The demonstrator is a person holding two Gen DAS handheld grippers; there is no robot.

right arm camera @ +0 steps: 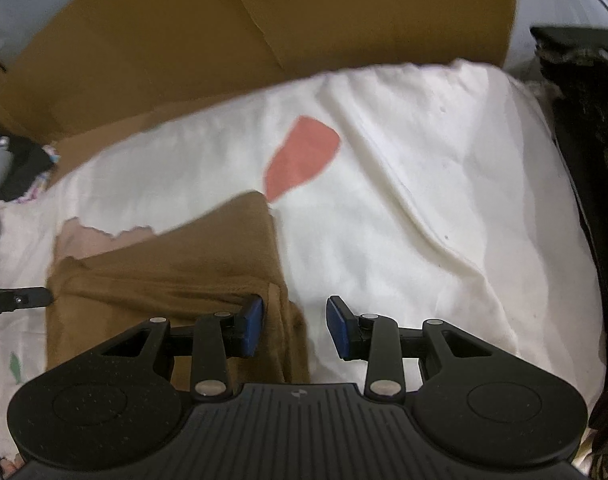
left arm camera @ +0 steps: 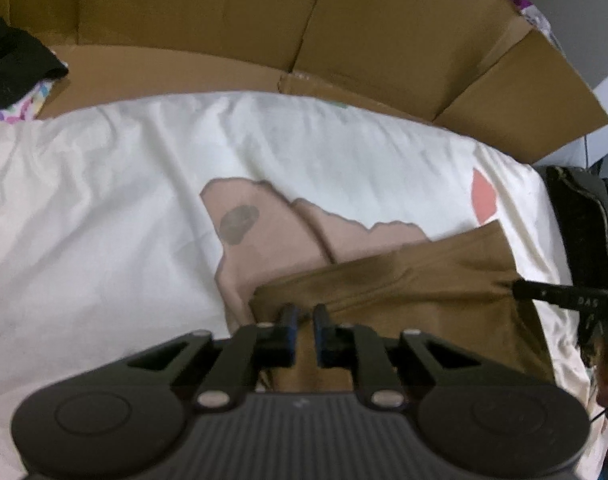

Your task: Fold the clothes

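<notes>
Left gripper [left arm camera: 307, 318] at 6 o'clock in its view, jaws nearly together, pinching the brown garment [left arm camera: 404, 280] at its near-left edge. Right gripper [right arm camera: 293, 320] jaws spread wide, left pad touching the garment's right edge, right pad over the white sheet [right arm camera: 424, 208]. Garment lies folded on the sheet, toward 7 o'clock in right view. Pink patch [right arm camera: 304, 156] just past it at 12. Cardboard box [left arm camera: 263, 20] behind the sheet, far side. Dark clothing [left arm camera: 7, 68] at 10 o'clock.
</notes>
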